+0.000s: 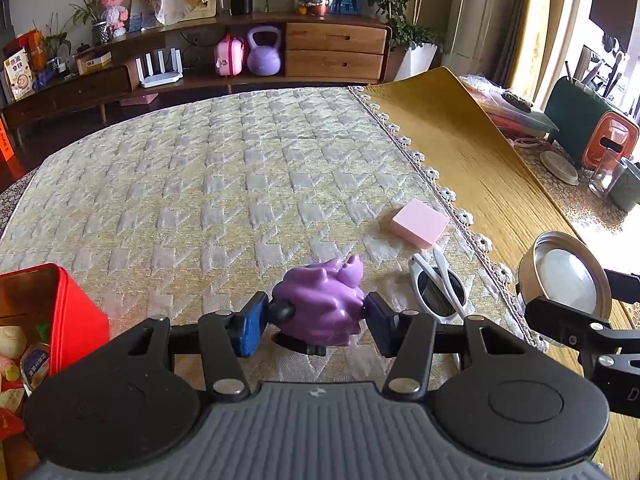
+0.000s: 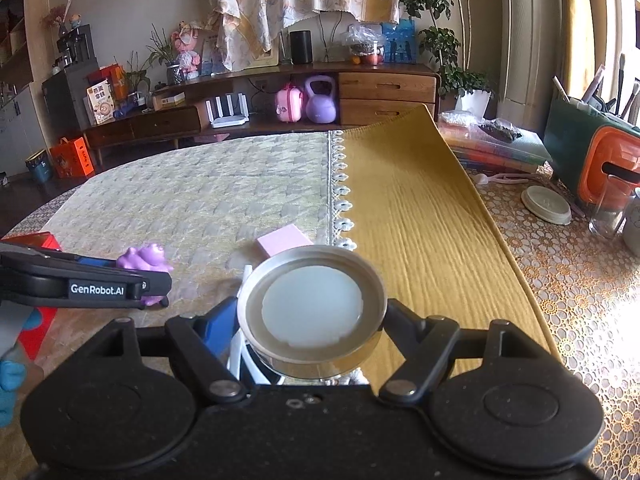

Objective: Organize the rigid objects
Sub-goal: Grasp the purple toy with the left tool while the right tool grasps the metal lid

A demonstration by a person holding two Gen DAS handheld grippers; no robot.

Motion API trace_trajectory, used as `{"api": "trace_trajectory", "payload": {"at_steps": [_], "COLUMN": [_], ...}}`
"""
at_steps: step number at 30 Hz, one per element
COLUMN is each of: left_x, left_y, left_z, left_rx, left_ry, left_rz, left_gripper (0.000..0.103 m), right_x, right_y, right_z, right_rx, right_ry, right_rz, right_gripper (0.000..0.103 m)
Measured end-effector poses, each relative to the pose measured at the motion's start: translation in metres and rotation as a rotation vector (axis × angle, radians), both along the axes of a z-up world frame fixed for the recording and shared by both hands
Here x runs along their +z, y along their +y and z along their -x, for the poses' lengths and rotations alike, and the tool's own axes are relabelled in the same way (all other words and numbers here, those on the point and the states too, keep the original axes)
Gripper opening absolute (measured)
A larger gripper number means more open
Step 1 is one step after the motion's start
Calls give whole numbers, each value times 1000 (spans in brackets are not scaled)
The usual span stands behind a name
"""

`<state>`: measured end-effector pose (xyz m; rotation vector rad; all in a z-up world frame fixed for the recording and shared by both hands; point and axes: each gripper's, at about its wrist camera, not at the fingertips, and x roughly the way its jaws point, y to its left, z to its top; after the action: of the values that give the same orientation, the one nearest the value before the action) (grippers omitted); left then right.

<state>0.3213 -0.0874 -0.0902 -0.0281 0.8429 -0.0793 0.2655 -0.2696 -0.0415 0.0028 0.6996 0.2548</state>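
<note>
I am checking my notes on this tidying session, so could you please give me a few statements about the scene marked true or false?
1. The left hand-held gripper grips a purple toy figure. True.
2. The right hand-held gripper is empty. False: it holds a round metal lid.
3. A pink block lies on the patterned cloth. True.
4. The white sunglasses sit inside the red box. False: they lie on the cloth, beside the block.
</note>
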Motion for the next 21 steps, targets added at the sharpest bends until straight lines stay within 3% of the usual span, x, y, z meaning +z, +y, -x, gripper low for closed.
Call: {"api": "trace_trajectory", "payload": {"at_steps": [21], "left_x": [58], "left_y": [59], "left_z": [74], "left_rx": [37], "left_ry": [-32], "left_rz": [81], "left_gripper": [53], "right_x": [52], "right_y": [66], "right_z": [75], "right_rx": [189], "right_ry": [-28], "right_rz": [-38], "right_gripper": [77]}}
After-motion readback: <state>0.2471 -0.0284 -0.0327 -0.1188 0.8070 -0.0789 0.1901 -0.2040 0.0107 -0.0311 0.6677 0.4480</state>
